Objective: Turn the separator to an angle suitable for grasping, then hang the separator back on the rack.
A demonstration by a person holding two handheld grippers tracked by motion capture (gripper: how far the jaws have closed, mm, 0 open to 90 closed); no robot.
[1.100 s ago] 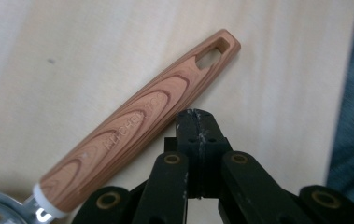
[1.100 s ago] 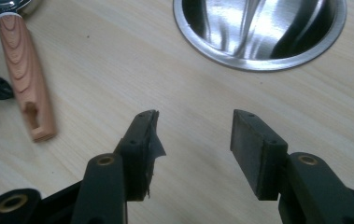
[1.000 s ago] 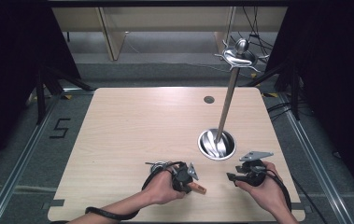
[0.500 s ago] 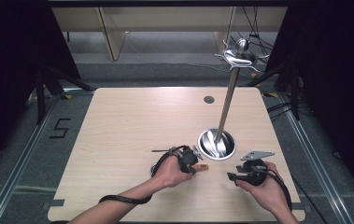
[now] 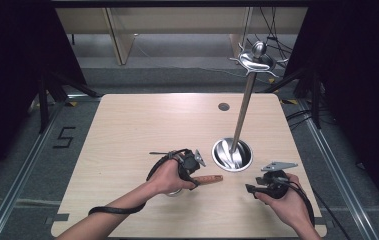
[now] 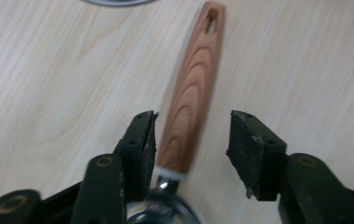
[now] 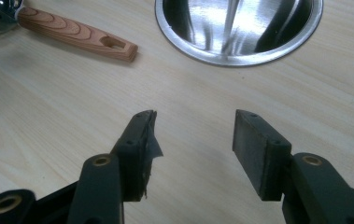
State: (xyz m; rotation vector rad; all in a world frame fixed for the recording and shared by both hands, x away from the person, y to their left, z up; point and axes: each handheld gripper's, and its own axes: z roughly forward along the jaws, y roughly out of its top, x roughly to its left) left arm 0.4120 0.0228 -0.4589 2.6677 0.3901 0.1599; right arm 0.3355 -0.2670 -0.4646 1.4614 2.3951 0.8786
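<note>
Left gripper view: left gripper (image 6: 191, 149) has its jaws wide apart astride the wooden handle (image 6: 191, 93), left pad near touching it, right pad well clear, nothing clamped; the handle lies flat on the table (image 6: 48, 70), near the steel base (image 5: 232, 154) of the stand. Risk as I judge it: off-centre closure shoves or rolls the smooth tapered handle sideways, so the grip lands skewed or slips. Right gripper (image 7: 193, 140) hovers with jaws apart, empty, too far to steady anything.
</note>
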